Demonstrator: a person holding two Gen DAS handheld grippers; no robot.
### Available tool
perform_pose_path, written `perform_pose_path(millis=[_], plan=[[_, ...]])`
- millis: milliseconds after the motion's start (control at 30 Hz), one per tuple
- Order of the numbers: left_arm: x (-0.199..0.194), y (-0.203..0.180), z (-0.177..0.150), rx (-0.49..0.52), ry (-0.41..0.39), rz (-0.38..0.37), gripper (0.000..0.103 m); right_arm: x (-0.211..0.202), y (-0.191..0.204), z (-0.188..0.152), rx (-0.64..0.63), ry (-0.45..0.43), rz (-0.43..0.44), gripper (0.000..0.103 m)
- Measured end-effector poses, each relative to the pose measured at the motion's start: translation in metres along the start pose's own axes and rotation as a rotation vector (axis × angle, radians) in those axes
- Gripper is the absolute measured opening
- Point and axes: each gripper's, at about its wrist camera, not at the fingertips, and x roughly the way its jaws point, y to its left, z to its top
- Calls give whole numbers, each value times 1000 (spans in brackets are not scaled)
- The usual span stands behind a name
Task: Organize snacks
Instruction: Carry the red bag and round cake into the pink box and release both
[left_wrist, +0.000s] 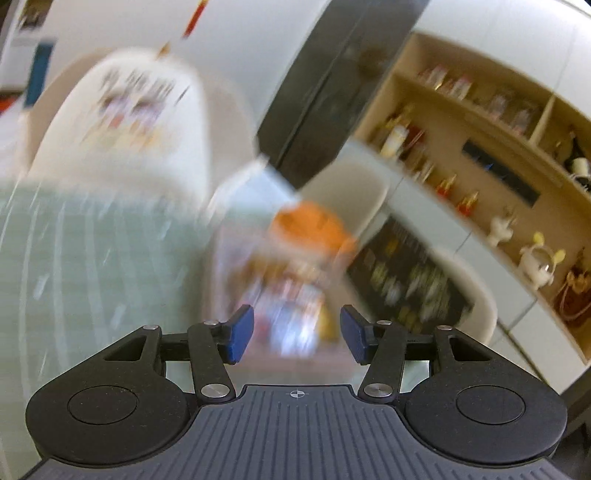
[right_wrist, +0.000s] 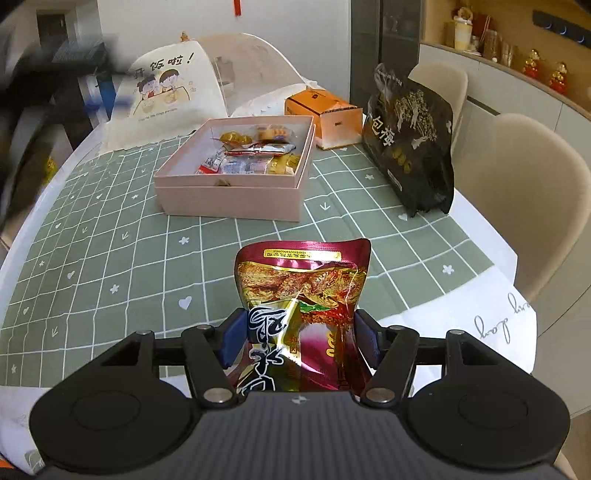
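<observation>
Right hand-held gripper (right_wrist: 298, 341) pinches snack pouch (right_wrist: 301, 295) before pink box (right_wrist: 236, 192).

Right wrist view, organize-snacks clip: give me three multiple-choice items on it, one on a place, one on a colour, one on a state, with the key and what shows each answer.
1. Where does the pink box stand?
A. on the green checked tablecloth
B. on a chair seat
C. on the wall shelf

2. What colour is the small carton behind the pink box?
A. blue
B. orange
C. black

3. What is the state of the right claw?
A. open with nothing between its pads
B. shut on the dark red snack packet
C. shut on the black bag

Key:
1 A, the box sits flat on the cloth's grid pattern.
2 B, its sides and top are plainly orange.
3 B, both blue pads press into the creased foil packet, while the black bag stands apart at the table's right edge.
</observation>
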Motion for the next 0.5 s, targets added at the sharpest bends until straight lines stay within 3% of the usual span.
perform_pose_path(millis=[100, 233, 267, 300, 333, 400, 500], plan=[[-10, 24, -32, -97, 50, 11, 57, -7, 7, 29, -33, -64, 28, 61], [-19, 23, -41, -97, 63, 12, 57, -13, 22, 125, -60, -161, 103, 63], [-21, 21, -40, -79, 64, 34, 57, -9, 25, 150, -56, -181, 100, 68], [-22, 19, -39, -60, 72, 62, 57, -2, 27, 176, -48, -198, 96, 85], [-23, 19, -39, -43, 81, 87, 57, 7, 27, 195, -37, -190, 103, 91], [-25, 20, -42, 9, 93, 128, 57, 31, 22, 225, -2, -134, 171, 91], [-25, 31, -57, 53, 109, 165, 57, 56, 11, 220, 117, -93, 162, 91]])
